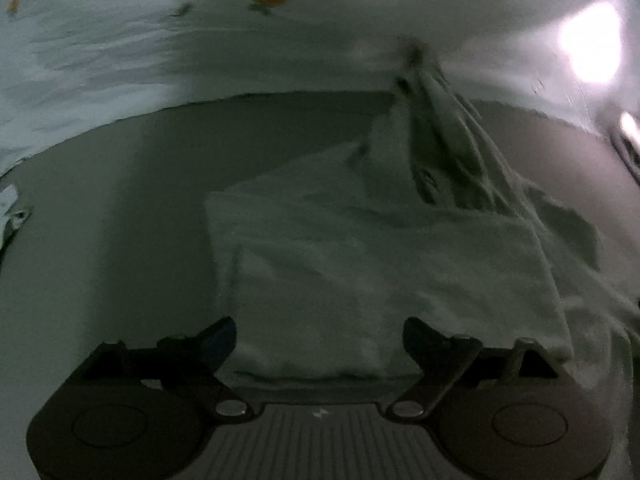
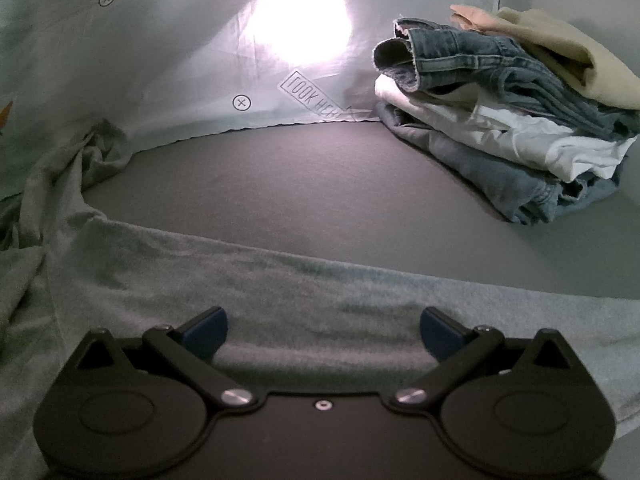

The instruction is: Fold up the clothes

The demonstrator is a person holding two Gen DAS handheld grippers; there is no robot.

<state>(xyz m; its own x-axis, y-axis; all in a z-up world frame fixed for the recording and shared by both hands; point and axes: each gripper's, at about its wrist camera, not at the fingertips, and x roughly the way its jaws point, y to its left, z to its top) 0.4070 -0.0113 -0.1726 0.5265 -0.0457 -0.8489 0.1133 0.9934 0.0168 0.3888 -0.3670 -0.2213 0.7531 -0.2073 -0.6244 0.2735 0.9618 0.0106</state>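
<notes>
A grey-green garment (image 1: pixel 360 260) lies partly folded on the dark grey surface (image 1: pixel 120 220), its far end bunched and raised at the upper right. My left gripper (image 1: pixel 320 332) stands open over the garment's near edge, the fingers wide apart and the cloth lying under the gap. In the right wrist view the same garment (image 2: pixel 280 280) stretches across the foreground, with a crumpled part at the left. My right gripper (image 2: pixel 324 322) is open just above its flat edge, and the pads press on nothing.
A stack of folded clothes (image 2: pixel 500 112), with jeans, a white piece and a beige piece on top, stands at the back right. A pale printed sheet (image 2: pixel 160 60) hangs behind the surface, with a bright light patch (image 2: pixel 300 20) on it. Bare grey surface (image 2: pixel 280 168) lies between garment and stack.
</notes>
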